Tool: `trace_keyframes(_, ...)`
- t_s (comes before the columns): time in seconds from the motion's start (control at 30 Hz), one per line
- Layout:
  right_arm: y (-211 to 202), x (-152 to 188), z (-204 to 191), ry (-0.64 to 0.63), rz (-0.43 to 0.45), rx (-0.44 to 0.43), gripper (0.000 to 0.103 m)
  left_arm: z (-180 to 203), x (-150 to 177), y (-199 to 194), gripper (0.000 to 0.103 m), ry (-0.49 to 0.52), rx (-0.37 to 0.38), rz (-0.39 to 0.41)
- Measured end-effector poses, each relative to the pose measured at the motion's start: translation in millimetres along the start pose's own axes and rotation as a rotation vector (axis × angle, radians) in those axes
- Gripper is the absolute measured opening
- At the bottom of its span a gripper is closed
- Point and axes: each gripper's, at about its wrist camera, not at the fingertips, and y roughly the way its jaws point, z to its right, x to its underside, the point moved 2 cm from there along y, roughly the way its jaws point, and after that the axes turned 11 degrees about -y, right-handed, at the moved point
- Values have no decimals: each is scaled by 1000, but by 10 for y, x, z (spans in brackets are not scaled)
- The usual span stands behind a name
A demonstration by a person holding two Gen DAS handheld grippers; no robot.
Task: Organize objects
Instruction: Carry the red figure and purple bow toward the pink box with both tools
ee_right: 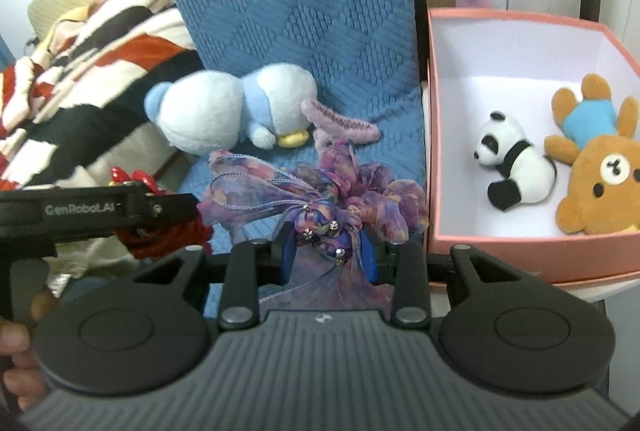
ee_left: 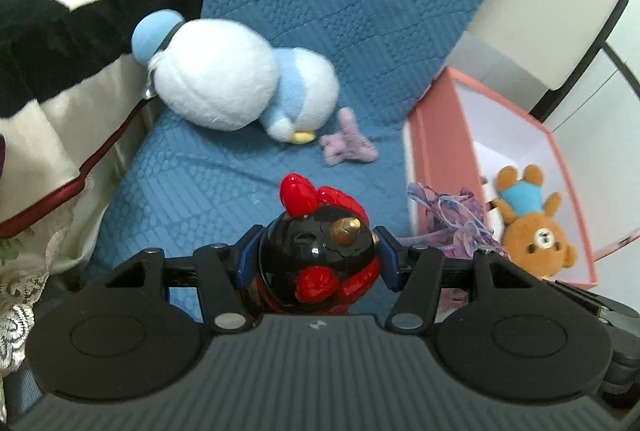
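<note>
Ahead of my tools the blue seat cushion (ee_left: 224, 167) lies bare in front; farther back the white-and-blue plush (ee_left: 236, 87) and lilac knitted piece (ee_left: 349, 143) block it. The pink box (ee_right: 434, 135) has bare floor at its near-left corner, beside the panda (ee_right: 516, 167) and bear (ee_right: 604, 183).

1. The left hand-held gripper (ee_left: 318, 257) tilts downward, its blue pads clamped tight against both sides of what it holds.
2. The right hand-held gripper (ee_right: 328, 251) also tilts downward, its jaws partly closed and pinching what sits between them.
3. The left one sits just left of the right.
4. Blurred fingers (ee_right: 16, 351), probably the left hand's, show at the right view's lower-left edge.
</note>
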Motion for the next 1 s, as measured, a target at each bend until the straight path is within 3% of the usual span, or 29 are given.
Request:
trace_keyframes(0.37, -676, -543, 291, -38, 105, -1, 37, 745, -299, -425, 64, 40, 56, 33)
trace_keyframes(0.6, -965, -703, 563, -32, 161, 5, 37, 1267, -430, -583, 64, 75, 104, 65)
trace_keyframes(0.8, -1109, -747, 852, -5, 190, 17, 37, 1704, -438, -585, 64, 109, 134, 86)
trace_keyframes(1.0, -1129, -695, 1168, 32, 193, 38, 37, 2028, -353, -351, 64, 121, 149, 56)
